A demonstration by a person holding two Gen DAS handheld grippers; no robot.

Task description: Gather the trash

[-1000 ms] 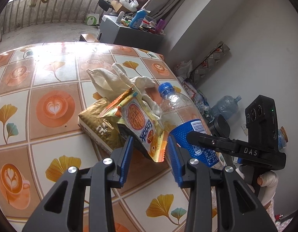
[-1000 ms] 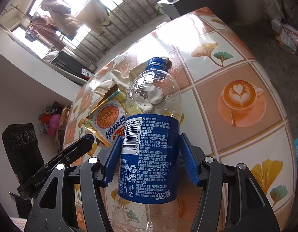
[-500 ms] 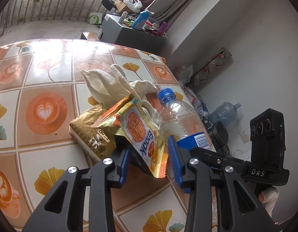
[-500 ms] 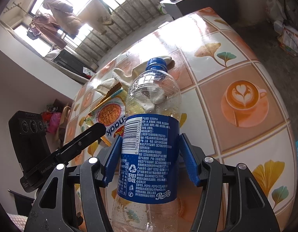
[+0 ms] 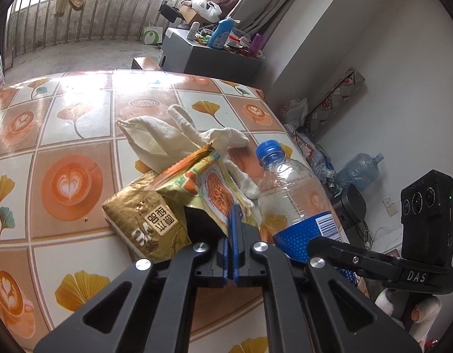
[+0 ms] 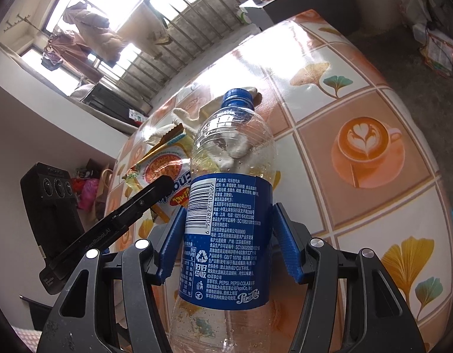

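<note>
My left gripper (image 5: 230, 229) is shut on the lower edge of a yellow-orange snack wrapper (image 5: 211, 185), which also shows in the right wrist view (image 6: 164, 173). The wrapper lies over a gold packet (image 5: 144, 223) on the tiled table (image 5: 70, 117). My right gripper (image 6: 229, 241) is shut on an empty Pepsi bottle (image 6: 229, 206) with a blue cap and label, held upright just right of the wrapper (image 5: 288, 194). A cream cloth bag (image 5: 161, 141) lies behind them.
The table's right edge (image 5: 273, 111) drops to a floor with bags and a large water jug (image 5: 358, 170). A grey cabinet with clutter (image 5: 208, 53) stands beyond the table. Window bars run along the back.
My left gripper has closed from open onto the snack wrapper. The right gripper kept its hold on the bottle and barely moved.
</note>
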